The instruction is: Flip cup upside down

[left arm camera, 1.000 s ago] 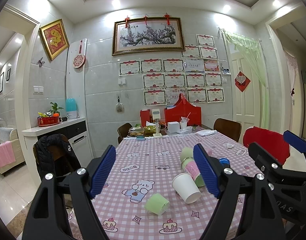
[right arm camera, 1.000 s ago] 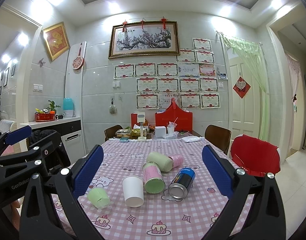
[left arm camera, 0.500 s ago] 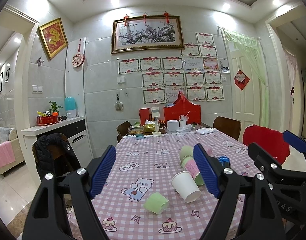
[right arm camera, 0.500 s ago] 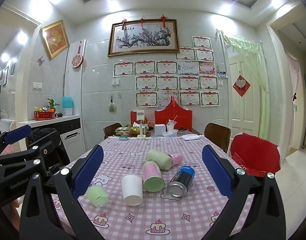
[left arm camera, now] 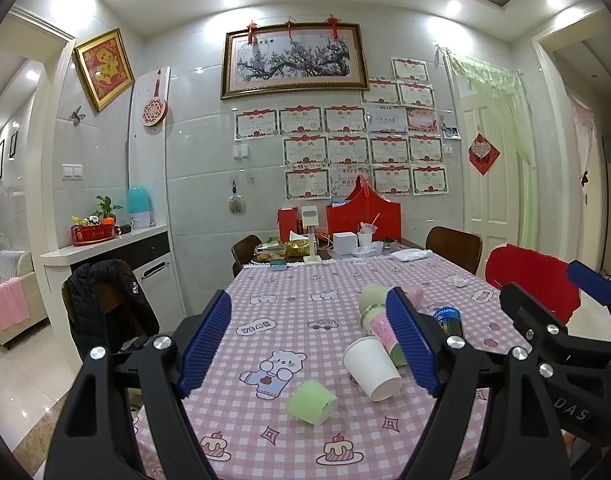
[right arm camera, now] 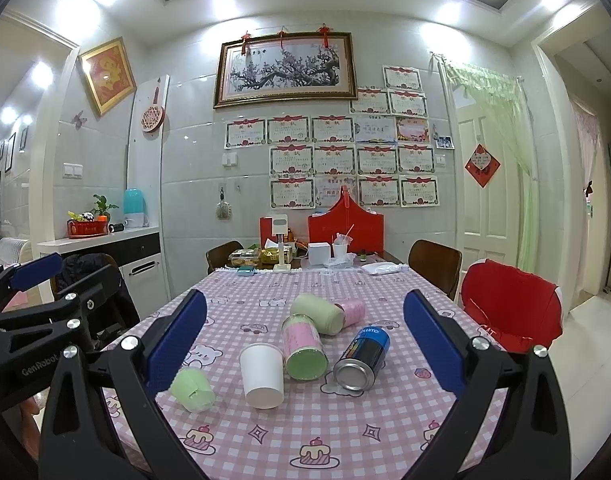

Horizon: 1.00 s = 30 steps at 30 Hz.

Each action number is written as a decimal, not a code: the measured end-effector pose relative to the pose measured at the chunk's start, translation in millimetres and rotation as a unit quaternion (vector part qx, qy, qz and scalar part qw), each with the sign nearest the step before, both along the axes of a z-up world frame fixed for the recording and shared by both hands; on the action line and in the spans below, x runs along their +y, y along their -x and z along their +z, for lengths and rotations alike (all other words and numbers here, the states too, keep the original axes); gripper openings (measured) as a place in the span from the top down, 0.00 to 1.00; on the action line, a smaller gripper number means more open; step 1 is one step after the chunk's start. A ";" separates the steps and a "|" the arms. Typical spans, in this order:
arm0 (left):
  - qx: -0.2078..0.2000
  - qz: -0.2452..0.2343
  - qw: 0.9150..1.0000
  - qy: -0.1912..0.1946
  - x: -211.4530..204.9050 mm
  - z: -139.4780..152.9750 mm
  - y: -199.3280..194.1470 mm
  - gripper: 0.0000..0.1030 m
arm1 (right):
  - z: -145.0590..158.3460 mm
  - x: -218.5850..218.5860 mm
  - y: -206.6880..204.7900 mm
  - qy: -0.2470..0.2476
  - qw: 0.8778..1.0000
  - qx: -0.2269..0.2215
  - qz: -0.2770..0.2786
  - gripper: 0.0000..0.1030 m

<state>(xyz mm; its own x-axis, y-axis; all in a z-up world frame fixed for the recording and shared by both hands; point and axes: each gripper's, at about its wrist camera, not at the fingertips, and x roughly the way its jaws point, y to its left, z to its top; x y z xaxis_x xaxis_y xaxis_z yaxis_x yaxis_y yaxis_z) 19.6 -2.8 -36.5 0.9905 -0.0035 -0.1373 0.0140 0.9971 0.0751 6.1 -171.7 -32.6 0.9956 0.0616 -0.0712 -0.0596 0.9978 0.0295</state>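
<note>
A white paper cup lies on its side on the pink checked tablecloth; it also shows in the left wrist view. A small green cup lies tipped to its left, also seen in the left wrist view. A pink-and-green cup, a pale green cup and a pink cup lie behind. My left gripper is open and empty above the near table edge. My right gripper is open and empty, held back from the cups.
A blue drink can lies on its side right of the cups. A red chair stands at the table's right, a chair with a dark jacket at the left. Boxes and food containers crowd the far end.
Both views tilted slightly upward, so the cups sit a little lower in frame. Both grippers stay open; no object moved.
</note>
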 end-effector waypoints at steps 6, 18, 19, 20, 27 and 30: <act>0.015 -0.003 1.000 -0.002 -4.3 2.7 -9.2 0.24 | -4.2 -2.6 -7.2 -0.001 1.000 0.011 -0.002 0.08; 0.076 -0.020 0.997 0.003 -18.8 -10.6 -45.7 0.24 | -23.0 -31.6 -31.3 -0.017 0.998 0.051 -0.026 0.08; 0.083 -0.021 0.996 0.002 -21.7 -13.7 -50.4 0.24 | -26.1 -35.0 -33.9 -0.019 0.998 0.055 -0.030 0.08; 0.091 -0.024 0.996 0.001 -24.9 -17.0 -55.7 0.24 | -29.4 -38.9 -36.6 -0.021 0.997 0.059 -0.034 0.08; 0.157 -0.051 0.986 0.003 -51.7 -41.1 -101.9 0.24 | -53.9 -71.8 -67.5 -0.050 0.991 0.108 -0.059 0.08; 0.186 -0.067 0.980 0.000 -70.9 -52.1 -125.3 0.24 | -58.2 -84.5 -75.3 -0.065 0.988 0.118 -0.069 0.08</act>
<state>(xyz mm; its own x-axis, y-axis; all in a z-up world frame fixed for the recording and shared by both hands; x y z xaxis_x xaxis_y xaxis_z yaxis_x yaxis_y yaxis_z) 144.8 -73.7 -88.6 0.8624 -0.1292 -0.4894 0.1706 0.9845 0.0407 81.4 -256.2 -90.7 0.9517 -0.0495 -0.3031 0.1008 0.9826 0.1558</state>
